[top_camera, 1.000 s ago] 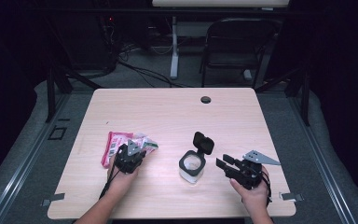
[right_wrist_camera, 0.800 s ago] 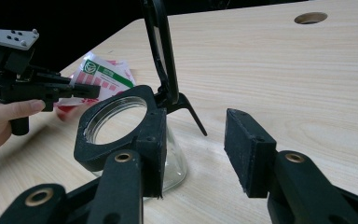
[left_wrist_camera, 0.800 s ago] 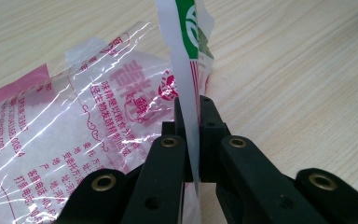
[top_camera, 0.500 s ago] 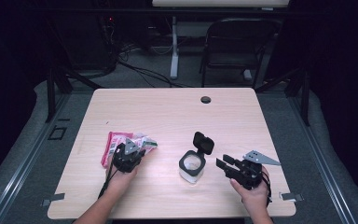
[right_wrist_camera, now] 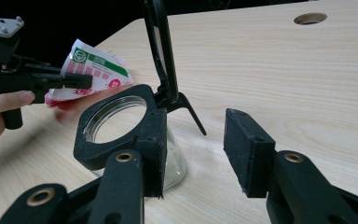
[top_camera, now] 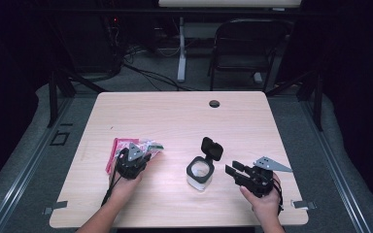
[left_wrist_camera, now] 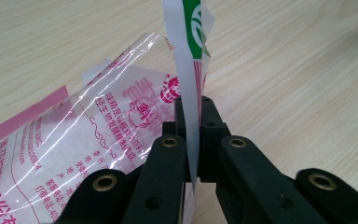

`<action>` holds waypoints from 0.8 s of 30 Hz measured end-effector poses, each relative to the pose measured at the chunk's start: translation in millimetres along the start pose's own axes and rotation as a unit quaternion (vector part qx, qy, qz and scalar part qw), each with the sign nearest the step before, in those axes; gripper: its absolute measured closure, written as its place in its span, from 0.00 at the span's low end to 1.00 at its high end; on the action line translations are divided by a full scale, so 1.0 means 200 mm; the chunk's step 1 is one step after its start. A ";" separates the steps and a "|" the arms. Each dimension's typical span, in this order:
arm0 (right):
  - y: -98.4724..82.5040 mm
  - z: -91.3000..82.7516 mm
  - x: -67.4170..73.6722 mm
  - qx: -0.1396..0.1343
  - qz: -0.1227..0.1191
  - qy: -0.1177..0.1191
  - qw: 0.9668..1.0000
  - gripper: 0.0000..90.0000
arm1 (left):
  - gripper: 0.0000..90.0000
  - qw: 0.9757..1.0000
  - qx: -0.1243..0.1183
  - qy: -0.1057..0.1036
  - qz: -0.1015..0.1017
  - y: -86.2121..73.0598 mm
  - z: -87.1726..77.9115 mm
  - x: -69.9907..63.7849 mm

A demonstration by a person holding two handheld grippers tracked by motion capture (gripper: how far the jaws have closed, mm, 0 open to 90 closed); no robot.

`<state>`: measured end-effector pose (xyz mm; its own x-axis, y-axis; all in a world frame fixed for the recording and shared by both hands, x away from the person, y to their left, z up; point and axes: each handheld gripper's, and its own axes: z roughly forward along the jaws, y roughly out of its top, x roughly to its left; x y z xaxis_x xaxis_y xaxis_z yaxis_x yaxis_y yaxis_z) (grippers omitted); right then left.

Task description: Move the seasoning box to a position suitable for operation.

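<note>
With the left gripper (left_wrist_camera: 192, 140) pinching the bag's (left_wrist_camera: 98, 135) edge, lift slowly towards the open jar (top_camera: 198, 173) while the right gripper's (right_wrist_camera: 193, 154) fingers stay spread beside it.

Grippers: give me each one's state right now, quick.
Left gripper: shut on the plastic packet, pinching its edge.
Right gripper: open, holding nothing, beside the glass jar.

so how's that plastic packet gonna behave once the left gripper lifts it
Probably floppy: the plastic packet is thin clear film, creased and curling where the left gripper pinches one edge. It looks light, so it should lift easily but droop and swing. The glossy film may slip between the jaws if tugged.
</note>
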<state>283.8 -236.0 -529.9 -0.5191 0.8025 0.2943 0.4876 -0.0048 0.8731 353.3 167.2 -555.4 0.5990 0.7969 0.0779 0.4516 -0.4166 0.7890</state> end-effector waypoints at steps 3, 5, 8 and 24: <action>0.00 0.00 0.00 0.000 0.000 0.000 1.000 0.67 | 1.00 1.000 -0.013 -0.005 0.005 0.02 -0.03 -0.01; 0.00 0.00 0.00 -0.001 0.000 -0.001 1.000 0.67 | 1.00 1.000 -0.016 -0.010 0.008 0.03 -0.05 -0.01; 0.00 0.00 0.00 -0.001 -0.001 -0.001 1.000 0.67 | 1.00 1.000 -0.025 -0.014 0.012 0.05 -0.07 -0.02; 0.01 -0.02 0.02 -0.025 -0.044 -0.030 0.998 0.63 | 1.00 0.995 -0.095 -0.036 0.015 0.16 -0.29 -0.02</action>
<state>279.5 -234.7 -525.6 -0.5148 0.8350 0.1941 0.4053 0.0375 0.9134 327.0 175.4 -494.5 0.6589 0.7493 0.0656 0.3038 -0.3448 0.8882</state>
